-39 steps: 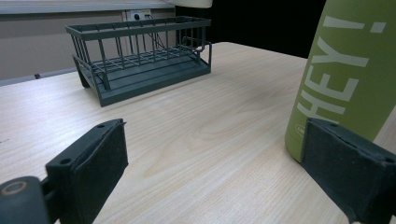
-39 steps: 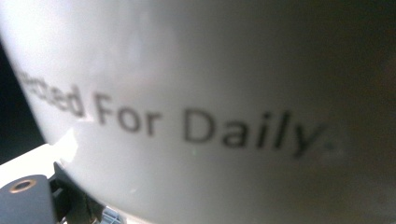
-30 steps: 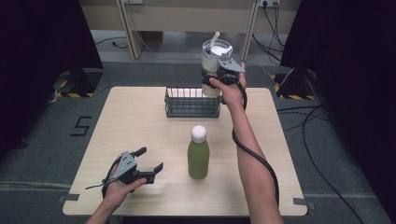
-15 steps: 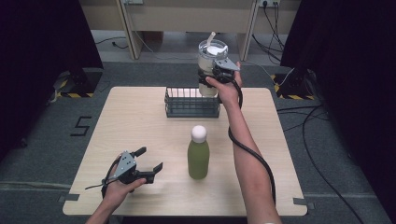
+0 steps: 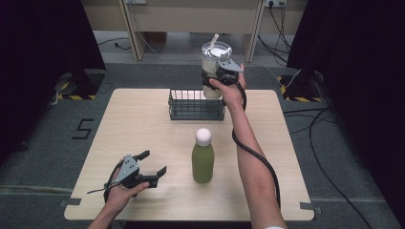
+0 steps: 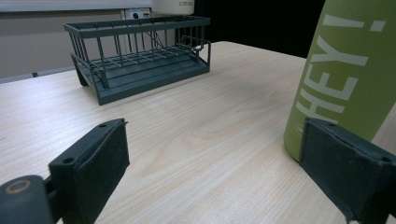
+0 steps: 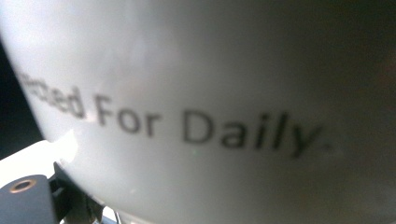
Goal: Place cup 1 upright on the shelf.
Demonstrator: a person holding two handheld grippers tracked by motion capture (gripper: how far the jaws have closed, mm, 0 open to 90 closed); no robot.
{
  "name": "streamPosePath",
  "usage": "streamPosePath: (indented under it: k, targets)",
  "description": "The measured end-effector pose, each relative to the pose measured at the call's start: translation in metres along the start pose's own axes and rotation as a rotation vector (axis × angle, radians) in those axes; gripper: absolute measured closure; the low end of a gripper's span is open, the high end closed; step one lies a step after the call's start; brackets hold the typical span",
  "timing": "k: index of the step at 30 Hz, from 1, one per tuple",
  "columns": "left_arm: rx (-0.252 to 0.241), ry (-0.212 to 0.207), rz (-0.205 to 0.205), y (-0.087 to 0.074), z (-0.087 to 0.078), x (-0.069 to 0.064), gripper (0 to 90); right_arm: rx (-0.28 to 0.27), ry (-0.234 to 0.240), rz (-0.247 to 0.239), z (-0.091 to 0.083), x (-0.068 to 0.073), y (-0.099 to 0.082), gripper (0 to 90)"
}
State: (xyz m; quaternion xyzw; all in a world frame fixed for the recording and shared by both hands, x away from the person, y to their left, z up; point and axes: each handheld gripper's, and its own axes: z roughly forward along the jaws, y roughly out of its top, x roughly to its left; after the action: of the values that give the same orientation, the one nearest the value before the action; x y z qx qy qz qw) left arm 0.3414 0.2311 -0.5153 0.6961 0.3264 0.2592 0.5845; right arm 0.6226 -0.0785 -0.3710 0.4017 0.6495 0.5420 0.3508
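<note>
Right gripper view reads "For Daily" on the white tumbler (image 7: 210, 93) its fingers grasp; left fingers released.

A table (image 5: 143, 124) of light wood with rounded corners is seen from above, placed on a grey floor (image 5: 43, 143). A dark wire rack (image 5: 196, 104) is placed near the far edge of the table, about in the middle. A green bottle (image 5: 203, 160) with a white cap is stood upright in the near half, well apart from the rack. In the left gripper view, the white letters "HEY!" are seen on the bottle (image 6: 348, 70). The number 5 is marked on the floor, left of the table.
</note>
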Motion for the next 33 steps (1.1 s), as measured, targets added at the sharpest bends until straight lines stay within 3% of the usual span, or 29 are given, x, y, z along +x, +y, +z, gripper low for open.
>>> streamPosePath:
  k: [12,33]
  targets:
    - [-0.001,-0.003,0.001,0.0001,0.0005,-0.0008,7.8,0.023,-0.006,0.008,0.0026,-0.0024,-0.0096,9.3]
    - [0.001,-0.006,-0.002,-0.0005,0.0010,-0.0006,8.2,0.022,-0.006,0.000,0.0083,-0.0027,-0.0071,9.2]
